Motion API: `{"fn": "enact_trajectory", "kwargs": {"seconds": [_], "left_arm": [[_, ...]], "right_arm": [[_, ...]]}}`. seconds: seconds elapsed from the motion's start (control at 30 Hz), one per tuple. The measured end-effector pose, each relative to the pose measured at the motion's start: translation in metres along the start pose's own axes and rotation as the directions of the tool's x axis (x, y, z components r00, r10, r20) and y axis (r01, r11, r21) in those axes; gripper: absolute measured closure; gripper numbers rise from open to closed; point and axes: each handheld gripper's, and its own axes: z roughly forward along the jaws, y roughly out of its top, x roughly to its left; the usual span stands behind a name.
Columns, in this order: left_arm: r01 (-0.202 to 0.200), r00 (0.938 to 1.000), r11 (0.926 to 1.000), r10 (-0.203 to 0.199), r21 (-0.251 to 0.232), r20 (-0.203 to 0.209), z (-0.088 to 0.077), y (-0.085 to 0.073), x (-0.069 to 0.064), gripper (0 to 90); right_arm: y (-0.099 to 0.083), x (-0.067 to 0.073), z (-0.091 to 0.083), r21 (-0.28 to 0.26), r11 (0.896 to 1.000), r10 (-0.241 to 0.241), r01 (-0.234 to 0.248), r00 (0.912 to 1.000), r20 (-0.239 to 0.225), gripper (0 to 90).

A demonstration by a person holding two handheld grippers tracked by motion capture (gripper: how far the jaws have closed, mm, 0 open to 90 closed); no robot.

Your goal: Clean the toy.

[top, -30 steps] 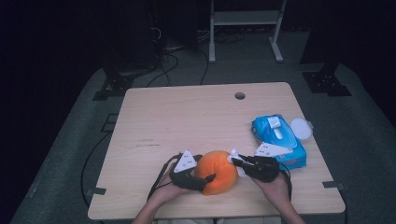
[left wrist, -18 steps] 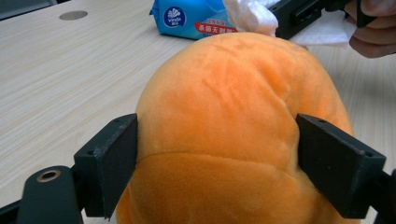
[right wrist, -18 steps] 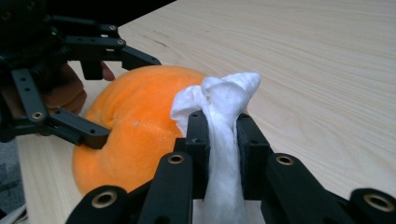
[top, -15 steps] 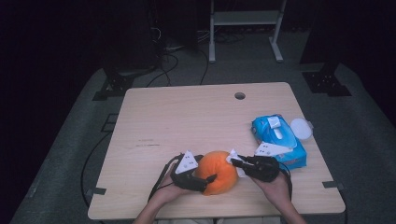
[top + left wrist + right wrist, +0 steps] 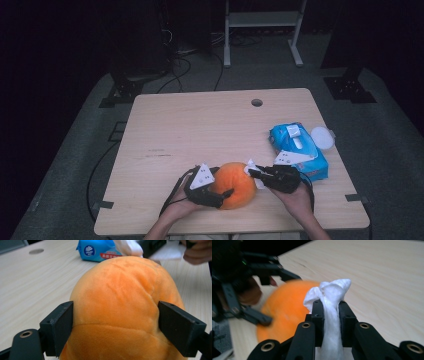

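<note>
Two tools (image 5: 226, 192) (image 5: 252, 172): plush (image 5: 235, 182), tissue (image 5: 329, 302) clamped.

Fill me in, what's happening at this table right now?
A person works two handheld grippers at the near edge of the table. The left gripper is clamped on an orange plush ball. The right gripper pinches a bunched white tissue right by the ball's side, apparently to wipe it. A blue tissue pack lies to the right.

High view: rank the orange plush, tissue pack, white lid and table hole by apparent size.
1. Orange plush, though the grippers cover part of it.
2. Tissue pack; close to the plush and partly hidden, so this order is unsure.
3. White lid.
4. Table hole.
</note>
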Motion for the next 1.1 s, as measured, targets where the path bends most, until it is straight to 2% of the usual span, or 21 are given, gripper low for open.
{"fn": "enact_trajectory", "kwargs": {"seconds": [0.1, 0.17, 0.23, 0.3, 0.33, 0.4, 0.47, 0.53, 0.6, 0.63, 0.7, 0.73, 0.77, 0.8, 0.9, 0.97, 1.03, 1.07, 1.1], "left_arm": [[-0.056, 0.9983, 0.9984, 0.056, 0.003, -0.013, 0.003, 0.004, -0.01, 16.0], [-0.054, 0.9985, 0.9985, 0.054, 0.01, 0.0, 0.001, 0.007, -0.011, 15.0], [-0.014, 0.9991, 0.9999, 0.014, 0.008, 0.04, -0.003, 0.01, -0.004, 10.5], [0.031, 0.9982, 0.9995, -0.031, -0.001, 0.051, -0.007, 0.011, 0.004, 8.4], [0.052, 0.9973, 0.9986, -0.053, 0.01, 0.052, -0.007, 0.01, 0.008, 7.4], [0.106, 0.9904, 0.9934, -0.109, 0.044, 0.085, -0.003, 0.005, 0.012, 7.4], [0.118, 0.9887, 0.991, -0.123, 0.063, 0.085, 0.001, 0.003, 0.012, 8.8], [0.091, 0.994, 0.9939, -0.095, 0.061, 0.055, 0.0, 0.006, 0.009, 20.7], [0.043, 0.9988, 0.997, -0.044, 0.065, 0.019, 0.0, 0.012, 0.004, 32.7], [0.017, 0.9998, 0.9979, -0.017, 0.062, -0.009, -0.001, 0.015, 0.002, 35.6], [-0.048, 0.9949, 0.9981, 0.051, 0.04, -0.086, -0.001, 0.021, -0.003, 38.3], [-0.079, 0.9894, 0.9961, 0.083, 0.041, -0.119, -0.001, 0.023, -0.005, 38.3], [-0.078, 0.9886, 0.9963, 0.082, 0.036, -0.126, 0.0, 0.024, -0.006, 37.9], [-0.072, 0.9913, 0.9967, 0.075, 0.037, -0.108, 0.002, 0.023, -0.005, 36.9], [-0.047, 0.9943, 0.9979, 0.051, 0.045, -0.093, 0.002, 0.017, -0.003, 34.7], [-0.012, 0.9965, 0.9988, 0.016, 0.047, -0.082, -0.001, 0.012, 0.003, 33.5], [0.03, 0.9971, 0.9987, -0.027, 0.042, -0.071, -0.003, 0.005, 0.01, 32.1], [0.044, 0.9971, 0.9983, -0.041, 0.039, -0.064, -0.004, 0.003, 0.012, 31.5], [0.056, 0.9968, 0.9978, -0.054, 0.035, -0.059, -0.005, 0.001, 0.015, 31.2]], "right_arm": [[0.006, 0.011, 0.0, -0.022, 0.999, -0.034, 0.033, 0.9992, -0.023, 77.0], [0.004, 0.013, 0.003, -0.002, 0.998, -0.055, 0.055, 0.9981, -0.026, 77.1], [0.0, 0.012, 0.004, 0.006, 0.999, -0.05, 0.05, 0.9973, -0.054, 77.1], [-0.001, 0.013, 0.004, 0.008, 0.997, -0.075, 0.075, 0.9955, -0.058, 77.2], [-0.001, 0.014, 0.004, 0.011, 0.996, -0.089, 0.09, 0.9944, -0.057, 77.2], [-0.001, 0.015, 0.005, 0.008, 0.994, -0.105, 0.105, 0.9925, -0.064, 77.1], [0.0, 0.015, 0.006, 0.006, 0.995, -0.1, 0.101, 0.9928, -0.065, 77.1], [0.0, 0.013, 0.006, 0.001, 0.996, -0.089, 0.089, 0.9948, -0.05, 77.1], [0.0, 0.01, 0.005, -0.014, 0.998, -0.062, 0.062, 0.9974, -0.036, 77.2], [0.0, 0.009, 0.004, -0.025, 0.999, -0.046, 0.046, 0.9985, -0.029, 77.2], [0.002, 0.009, -0.001, -0.059, 0.998, -0.034, 0.034, 0.9994, 0.003, 77.3], [0.004, 0.011, -0.003, -0.073, 0.997, -0.032, 0.031, 0.9995, -0.003, 77.3], [0.006, 0.014, -0.004, -0.091, 0.995, -0.034, 0.032, 0.9993, -0.015, 77.3], [0.008, 0.018, -0.004, -0.093, 0.994, -0.053, 0.051, 0.9985, -0.014, 77.3], [0.007, 0.027, 0.006, -0.063, 0.993, -0.1, 0.099, 0.995, -0.008, 77.3], [0.003, 0.021, 0.009, -0.053, 0.995, -0.08, 0.08, 0.9968, 0.0, 77.3], [-0.001, 0.01, 0.01, -0.033, 0.998, -0.049, 0.05, 0.9977, 0.047, 77.3], [-0.005, 0.002, 0.009, -0.021, 1.0, -0.017, 0.018, 0.9973, 0.071, 77.3], [-0.007, -0.002, 0.009, -0.01, 1.0, -0.001, 0.001, 0.9968, 0.08, 77.3]]}}
